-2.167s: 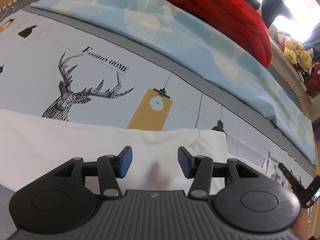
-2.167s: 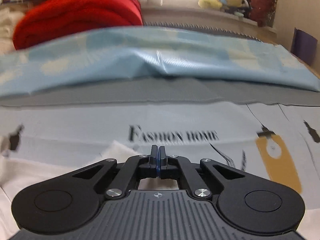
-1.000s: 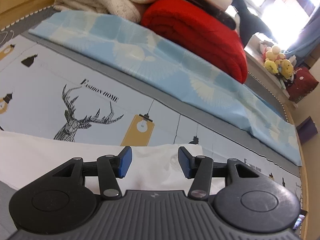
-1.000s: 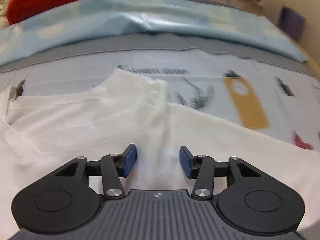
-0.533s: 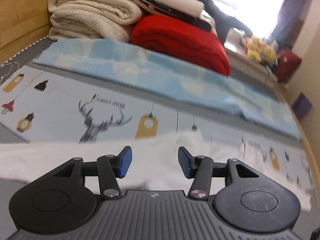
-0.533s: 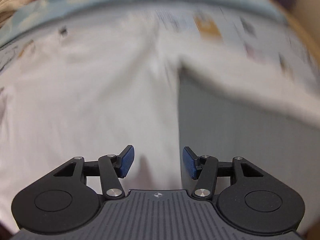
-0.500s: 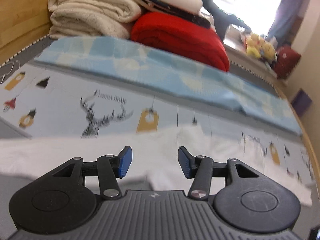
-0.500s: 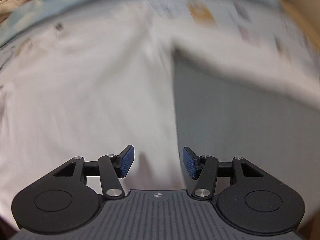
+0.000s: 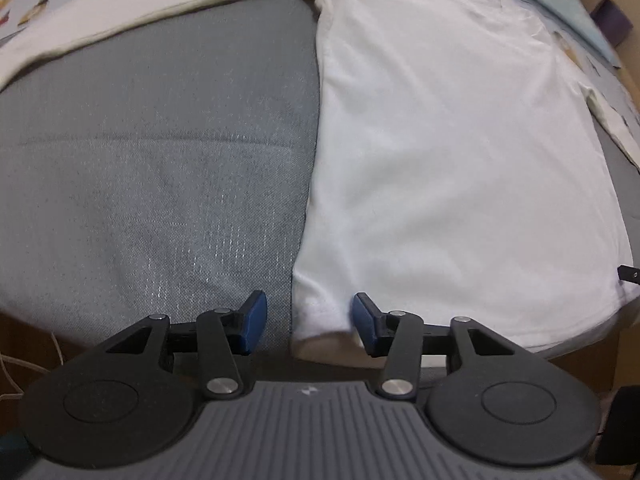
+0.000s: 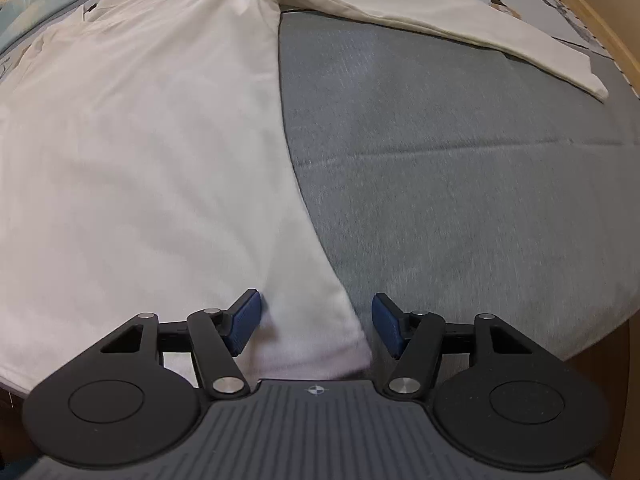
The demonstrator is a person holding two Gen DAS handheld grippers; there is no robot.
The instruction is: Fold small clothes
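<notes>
While the white shirt (image 9: 460, 140) lies flat on the grey bed (image 9: 160, 152), both tongs, left (image 9: 306, 320) narrowing and right (image 10: 316, 326) widening, straddle its bottom corners, released.

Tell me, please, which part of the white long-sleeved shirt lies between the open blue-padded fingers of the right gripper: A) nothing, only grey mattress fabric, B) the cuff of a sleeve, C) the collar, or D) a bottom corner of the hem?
D: the right gripper straddles a bottom hem corner of the white long-sleeved shirt at the near edge of the grey mattress, its jaws, just opening, not pressing the cloth.
</notes>
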